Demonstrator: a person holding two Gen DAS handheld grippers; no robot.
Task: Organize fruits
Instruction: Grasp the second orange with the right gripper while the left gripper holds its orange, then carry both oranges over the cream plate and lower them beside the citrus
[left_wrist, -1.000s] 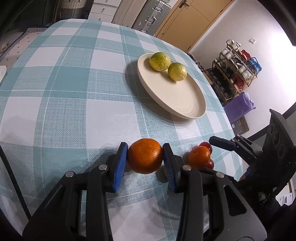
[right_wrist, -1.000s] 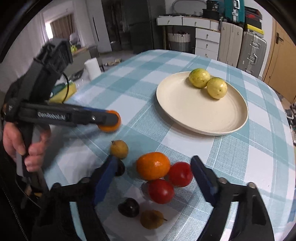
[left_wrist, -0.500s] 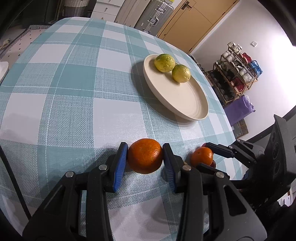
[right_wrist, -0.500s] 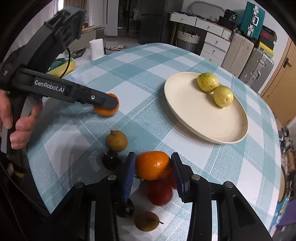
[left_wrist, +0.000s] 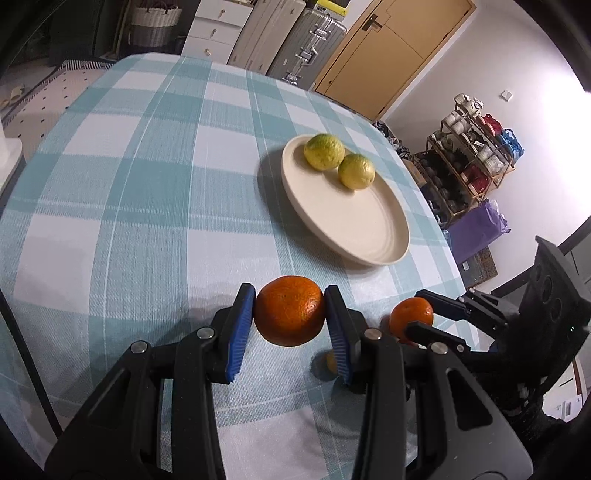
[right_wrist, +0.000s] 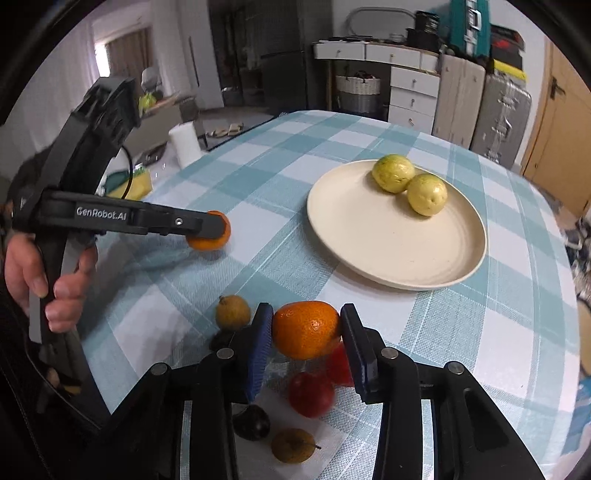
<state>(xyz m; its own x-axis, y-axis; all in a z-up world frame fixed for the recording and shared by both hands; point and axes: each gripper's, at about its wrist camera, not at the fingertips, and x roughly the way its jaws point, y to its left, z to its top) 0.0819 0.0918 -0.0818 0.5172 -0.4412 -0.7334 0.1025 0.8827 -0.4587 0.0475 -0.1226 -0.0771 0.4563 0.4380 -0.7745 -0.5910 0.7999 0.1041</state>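
My left gripper (left_wrist: 289, 312) is shut on a dark orange (left_wrist: 290, 316), held just above the checked tablecloth. My right gripper (right_wrist: 306, 326) is shut on a second orange (right_wrist: 306, 334), its blue pads pressing both sides. Under and behind that orange lie two red fruits (right_wrist: 311, 393). A cream plate (right_wrist: 388, 254) further back holds two yellow-green fruits (right_wrist: 392, 172). The left wrist view shows the same plate (left_wrist: 369, 236) and the right gripper's orange (left_wrist: 412, 318). The right wrist view shows the left gripper's orange (right_wrist: 208, 236) and a hand (right_wrist: 55, 280) on its handle.
On the cloth near my right gripper lie two brown pear-like fruits (right_wrist: 232, 312) and a dark plum (right_wrist: 252, 421). A paper roll (right_wrist: 184, 144) stands past the table's left edge. Suitcases (right_wrist: 498, 114) and drawers stand behind the table; a shelf rack (left_wrist: 476, 155) is to the right.
My right gripper's jaws went from wide open around the fruit pile to shut on the orange. The left gripper has kept its orange and stayed about where it was.
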